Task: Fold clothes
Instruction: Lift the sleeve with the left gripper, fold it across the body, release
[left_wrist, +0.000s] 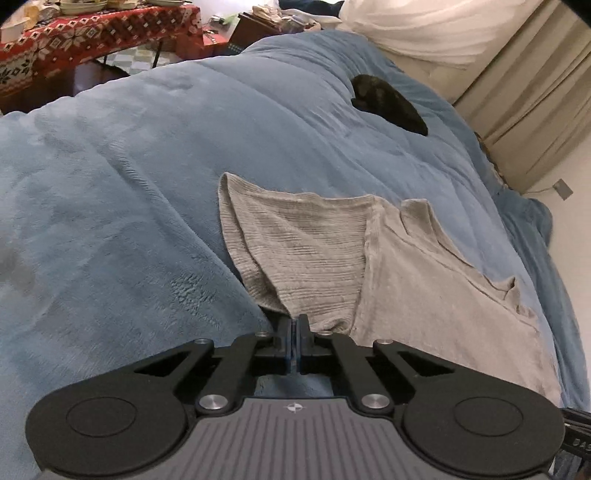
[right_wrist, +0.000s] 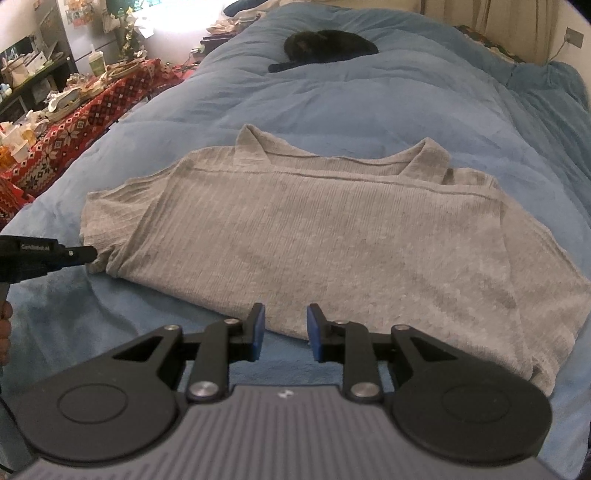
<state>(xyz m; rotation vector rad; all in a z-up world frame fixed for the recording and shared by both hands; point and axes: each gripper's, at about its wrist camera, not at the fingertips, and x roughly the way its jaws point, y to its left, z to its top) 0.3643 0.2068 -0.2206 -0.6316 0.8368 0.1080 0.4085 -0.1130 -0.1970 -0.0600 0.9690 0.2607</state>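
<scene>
A grey ribbed top (right_wrist: 314, 236) lies partly folded on a blue bedspread (right_wrist: 369, 107), its straps toward the far side. In the left wrist view the top (left_wrist: 332, 251) has one side lifted. My left gripper (left_wrist: 294, 325) is shut on the top's near edge; it also shows at the left in the right wrist view (right_wrist: 86, 254), at the top's left corner. My right gripper (right_wrist: 283, 325) is open and empty, just in front of the top's near edge.
A black cat (right_wrist: 325, 46) lies curled on the bedspread beyond the top. A table with a red patterned cloth (right_wrist: 74, 122) and clutter stands left of the bed. Curtains (left_wrist: 535, 110) and a wall socket (left_wrist: 563, 189) are to the right.
</scene>
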